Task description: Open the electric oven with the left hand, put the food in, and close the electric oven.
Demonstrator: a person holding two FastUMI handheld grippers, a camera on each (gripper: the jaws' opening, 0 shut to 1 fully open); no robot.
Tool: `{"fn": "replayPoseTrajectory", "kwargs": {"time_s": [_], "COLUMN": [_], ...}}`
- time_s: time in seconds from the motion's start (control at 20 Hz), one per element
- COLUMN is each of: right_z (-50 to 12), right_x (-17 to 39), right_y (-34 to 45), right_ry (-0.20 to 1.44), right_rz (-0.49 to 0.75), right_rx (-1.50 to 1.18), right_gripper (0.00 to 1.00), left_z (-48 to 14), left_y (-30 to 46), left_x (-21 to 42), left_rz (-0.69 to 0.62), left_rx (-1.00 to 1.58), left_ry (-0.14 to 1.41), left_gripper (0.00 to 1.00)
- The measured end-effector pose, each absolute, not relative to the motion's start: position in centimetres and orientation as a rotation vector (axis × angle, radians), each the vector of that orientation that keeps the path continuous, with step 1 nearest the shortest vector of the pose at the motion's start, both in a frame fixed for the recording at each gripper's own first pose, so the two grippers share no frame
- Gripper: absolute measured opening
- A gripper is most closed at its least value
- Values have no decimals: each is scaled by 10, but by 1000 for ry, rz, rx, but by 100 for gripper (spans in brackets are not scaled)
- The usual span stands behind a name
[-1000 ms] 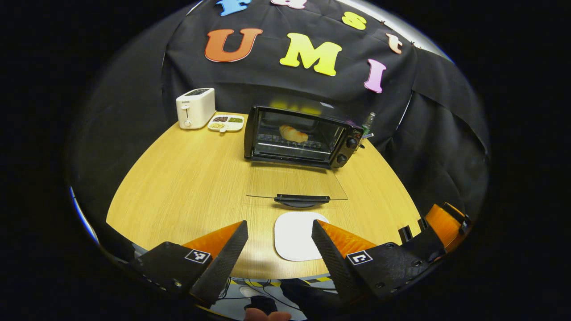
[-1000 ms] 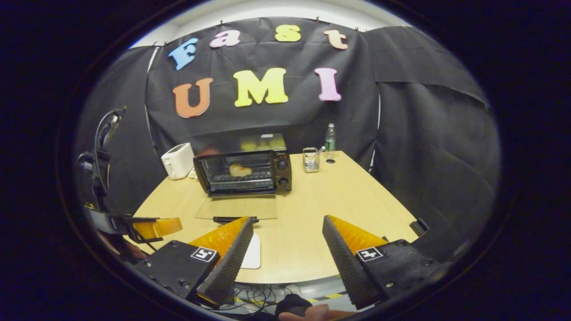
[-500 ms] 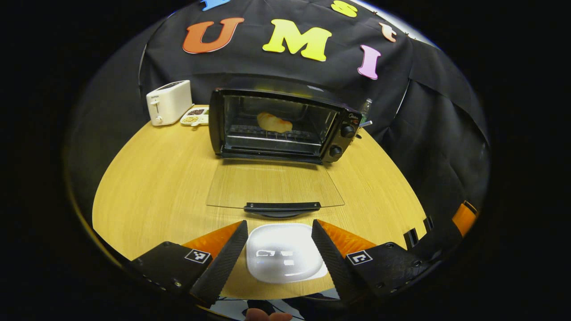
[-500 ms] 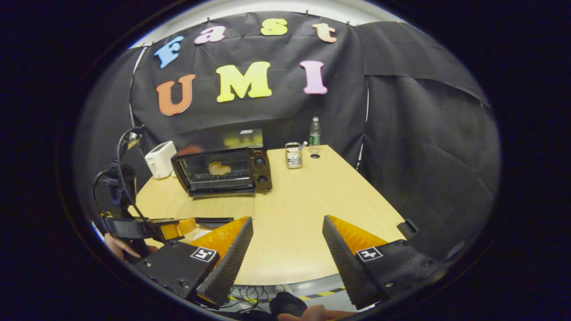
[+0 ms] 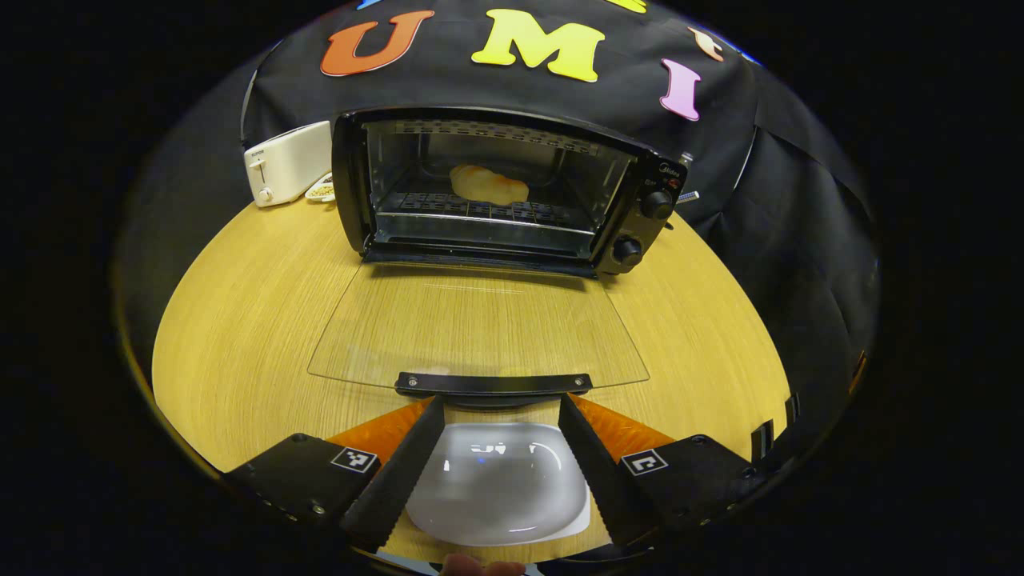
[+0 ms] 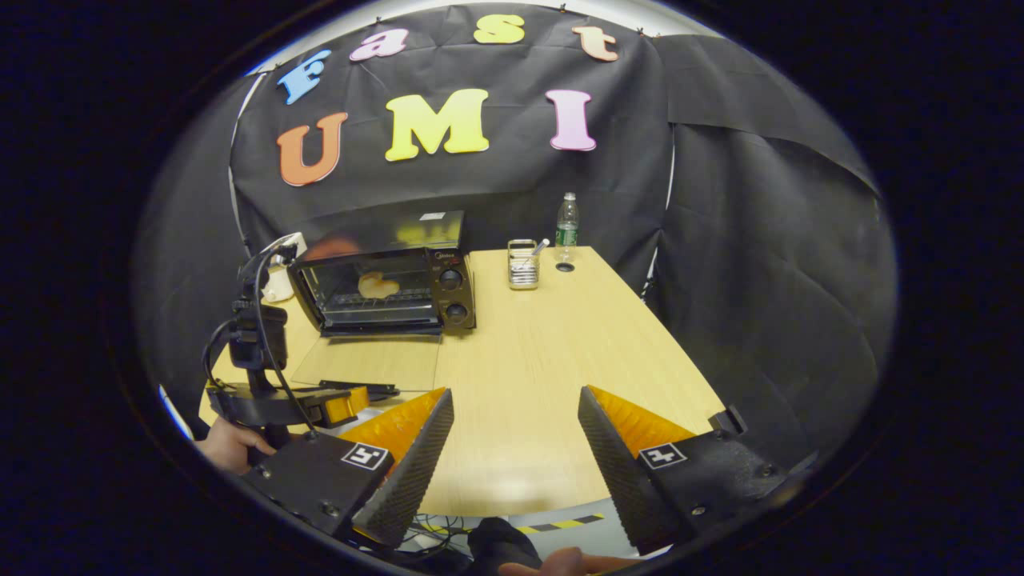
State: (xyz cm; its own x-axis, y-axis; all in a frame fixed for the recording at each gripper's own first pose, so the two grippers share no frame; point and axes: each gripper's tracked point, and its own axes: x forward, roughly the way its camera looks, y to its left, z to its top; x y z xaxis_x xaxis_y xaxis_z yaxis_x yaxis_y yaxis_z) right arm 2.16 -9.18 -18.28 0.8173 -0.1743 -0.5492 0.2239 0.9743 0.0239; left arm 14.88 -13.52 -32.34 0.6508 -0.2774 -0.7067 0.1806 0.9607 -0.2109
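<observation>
Two fingers of the left gripper (image 5: pixel 500 448) stand wide apart and hold nothing, just short of the door handle (image 5: pixel 494 383) of the electric oven (image 5: pixel 512 196). The glass door (image 5: pixel 478 324) lies flat, fully down; the food (image 5: pixel 488 183) sits on the rack inside, toward the back. Closing looks like the step in hand: slide the fingers under the handle at its middle, lift in an arc toward the oven, and keep clear of the white plate (image 5: pixel 496 488) below the handle. The right gripper (image 6: pixel 512 448), well right of the oven, is spread and empty.
</observation>
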Motion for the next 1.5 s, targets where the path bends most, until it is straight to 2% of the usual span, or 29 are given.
{"fn": "replayPoseTrajectory", "kwargs": {"time_s": [0.4, 0.75, 1.15, 1.5], "right_z": [-180, -170, -159, -153], "right_x": [39, 39, 32, 28], "right_y": [-87, -83, -78, -80], "right_ry": [581, 564, 540, 516], "right_rz": [-179, -188, -192, -209], "right_rx": [102, 119, 140, 167], "right_gripper": [97, 98, 98, 99], "left_z": [-339, -329, -274, -219], "left_y": [-135, -133, -133, -132], "left_x": [151, 156, 168, 207], "left_rz": [-260, -264, -271, -261], "left_rx": [-93, -90, -84, -24], "left_ry": [884, 850, 728, 582], "left_gripper": [95, 94, 94, 93]}}
